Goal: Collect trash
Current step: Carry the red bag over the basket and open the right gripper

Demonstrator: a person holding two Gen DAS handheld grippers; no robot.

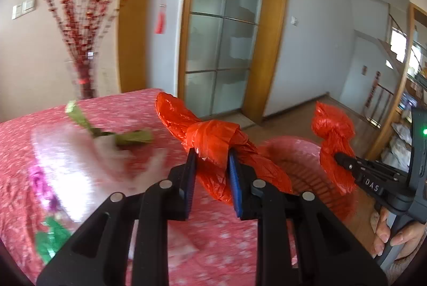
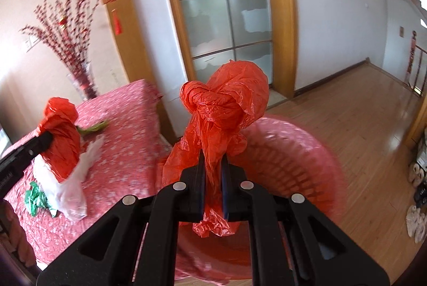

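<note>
— Red plastic is what both my tools have: the left gripper (image 1: 210,174) has its blue pads pinched on one knotted handle of the red bag (image 1: 213,142), and the right gripper (image 2: 213,187) is nearly closed on the other handle, with thin film bunched between its fingers.

— Where does the bag sit?

— Its body hangs into the pink basket (image 2: 301,160), just past my right fingers. The two handles are held apart above the rim.

— And the table?

— Left of the basket, the pink tablecloth (image 1: 133,104) carries a white plastic bag (image 2: 72,195), a green crumpled wrapper (image 2: 34,198) and an olive-green scrap (image 1: 130,138) — blurred in the left view. Farther back stands a vase of red branches (image 2: 80,67), then a frosted glass door (image 2: 226,8).
</note>
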